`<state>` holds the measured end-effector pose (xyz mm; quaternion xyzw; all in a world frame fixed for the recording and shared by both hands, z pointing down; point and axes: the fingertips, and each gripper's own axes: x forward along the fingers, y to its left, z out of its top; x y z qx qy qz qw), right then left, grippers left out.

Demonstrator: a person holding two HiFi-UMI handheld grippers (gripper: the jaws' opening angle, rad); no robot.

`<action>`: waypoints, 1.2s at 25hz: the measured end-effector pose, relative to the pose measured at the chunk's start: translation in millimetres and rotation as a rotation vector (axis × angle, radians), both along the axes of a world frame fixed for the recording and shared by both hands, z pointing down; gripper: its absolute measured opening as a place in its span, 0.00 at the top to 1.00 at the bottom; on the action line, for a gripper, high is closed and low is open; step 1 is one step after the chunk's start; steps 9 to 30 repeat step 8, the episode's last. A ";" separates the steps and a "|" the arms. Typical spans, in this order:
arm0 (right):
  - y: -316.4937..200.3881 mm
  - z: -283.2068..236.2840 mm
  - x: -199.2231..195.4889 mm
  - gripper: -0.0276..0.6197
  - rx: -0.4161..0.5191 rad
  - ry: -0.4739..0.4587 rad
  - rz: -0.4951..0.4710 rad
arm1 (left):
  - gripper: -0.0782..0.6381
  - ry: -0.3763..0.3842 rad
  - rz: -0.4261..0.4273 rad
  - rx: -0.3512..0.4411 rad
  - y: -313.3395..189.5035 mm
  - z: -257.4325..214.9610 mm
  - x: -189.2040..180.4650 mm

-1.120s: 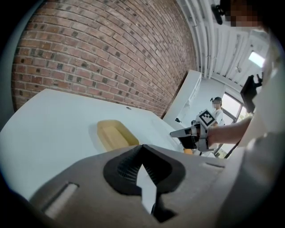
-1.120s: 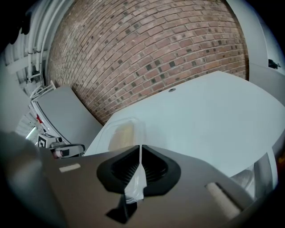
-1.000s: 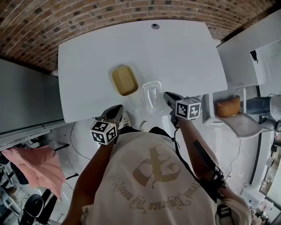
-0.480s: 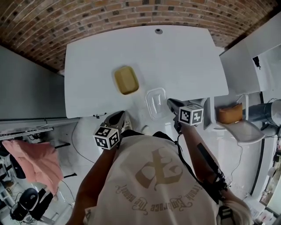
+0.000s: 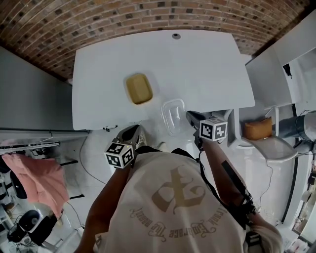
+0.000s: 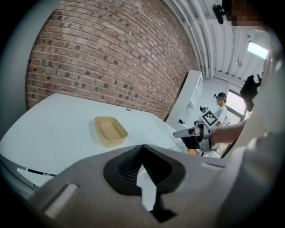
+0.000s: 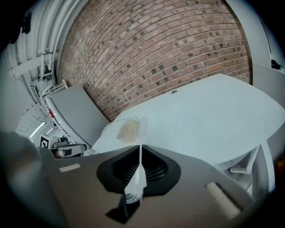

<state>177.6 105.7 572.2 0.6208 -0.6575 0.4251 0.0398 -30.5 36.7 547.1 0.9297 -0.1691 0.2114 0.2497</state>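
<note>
A white table [image 5: 197,64] bears a shallow yellow tray [image 5: 138,88] at its left middle. A clear plastic lid [image 5: 173,115] lies at the front edge. My right gripper [image 5: 189,115] is shut on that lid's right rim; in the right gripper view the thin clear sheet [image 7: 127,129] runs out from between the closed jaws of the right gripper [image 7: 140,149]. My left gripper [image 5: 132,129] hangs just off the table's front edge, shut on nothing. In the left gripper view the left gripper [image 6: 142,149] points toward the tray [image 6: 110,131].
A brick wall [image 5: 148,12] runs behind the table. A grey panel [image 5: 34,89] stands at the left, with pink cloth [image 5: 34,178] on the floor below. At the right is a white seat [image 5: 269,143] with an orange-brown object [image 5: 256,129]. A person [image 6: 219,109] stands far back.
Both grippers have drawn back from the table a little. The tray looks farther off in the left gripper view, and the clear lid has slid toward the front edge with the right gripper.
</note>
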 end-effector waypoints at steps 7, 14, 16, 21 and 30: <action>8.9 -2.6 7.6 0.92 0.009 0.030 0.000 | 0.89 -0.006 -0.015 0.006 7.8 -1.3 -2.2; 9.7 -3.6 8.3 0.92 0.010 0.031 0.001 | 0.89 -0.007 -0.017 0.006 9.1 -1.2 -2.8; 9.7 -3.6 8.3 0.92 0.010 0.031 0.001 | 0.89 -0.007 -0.017 0.006 9.1 -1.2 -2.8; 9.7 -3.6 8.3 0.92 0.010 0.031 0.001 | 0.89 -0.007 -0.017 0.006 9.1 -1.2 -2.8; 9.7 -3.6 8.3 0.92 0.010 0.031 0.001 | 0.89 -0.007 -0.017 0.006 9.1 -1.2 -2.8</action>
